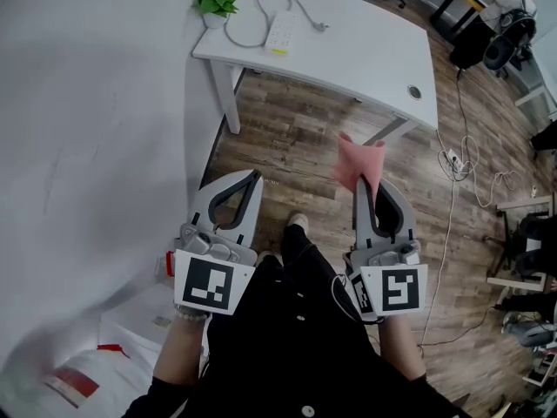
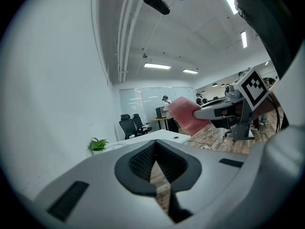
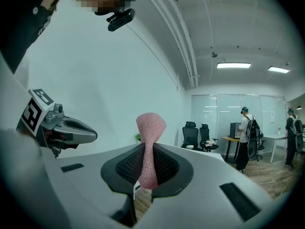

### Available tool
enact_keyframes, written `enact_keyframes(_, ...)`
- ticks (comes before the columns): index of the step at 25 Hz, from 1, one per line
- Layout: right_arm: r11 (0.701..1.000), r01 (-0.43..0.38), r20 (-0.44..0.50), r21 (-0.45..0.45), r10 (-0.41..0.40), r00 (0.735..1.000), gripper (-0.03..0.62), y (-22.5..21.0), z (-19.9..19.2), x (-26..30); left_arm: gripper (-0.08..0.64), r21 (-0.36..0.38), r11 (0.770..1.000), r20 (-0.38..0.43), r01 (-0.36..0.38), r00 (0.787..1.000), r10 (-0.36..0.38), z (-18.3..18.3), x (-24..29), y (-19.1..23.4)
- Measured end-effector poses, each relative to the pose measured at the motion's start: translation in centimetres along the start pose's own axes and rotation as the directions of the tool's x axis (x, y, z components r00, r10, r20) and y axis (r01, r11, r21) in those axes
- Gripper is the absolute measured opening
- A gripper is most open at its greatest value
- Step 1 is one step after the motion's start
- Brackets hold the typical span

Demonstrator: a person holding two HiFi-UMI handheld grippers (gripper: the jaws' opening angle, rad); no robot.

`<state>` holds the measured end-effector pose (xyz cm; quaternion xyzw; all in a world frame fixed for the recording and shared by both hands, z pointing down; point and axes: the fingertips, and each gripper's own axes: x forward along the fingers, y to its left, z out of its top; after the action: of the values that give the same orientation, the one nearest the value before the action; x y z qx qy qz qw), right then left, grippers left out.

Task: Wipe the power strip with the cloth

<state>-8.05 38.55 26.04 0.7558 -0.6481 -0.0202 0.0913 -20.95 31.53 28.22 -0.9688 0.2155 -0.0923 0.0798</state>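
While the right gripper (image 1: pixel 365 183) pinches cloth (image 1: pixel 359 159), power strip (image 1: pixel 280 31) lies near table (image 1: pixel 365 50) edge.

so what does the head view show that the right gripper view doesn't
Only the head view: the power strip lying on the white desk, and the wooden floor in front of it. Only the right gripper view: a close look at the right gripper with its jaws closed on the pink cloth, plus a person standing far off. Both: the cloth, and the left gripper.
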Motion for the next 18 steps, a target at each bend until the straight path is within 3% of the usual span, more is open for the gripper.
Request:
enact_keyframes(8,1.0,-0.015,0.009,-0.01,0.015,1.0,0.06,-1.4,-0.4,2.9,0.012,0.007,1.0,-0.003,-0.016,1.0,0.016,-0.1,2.3,1.3)
enact_keyframes(18,0.996,-0.085,0.014,-0.014,0.086,0.996,0.06,-5.5,-0.1,10.0,0.012,-0.007,0.997,-0.023,-0.075,0.997,0.075,0.8,8.8,4.2)
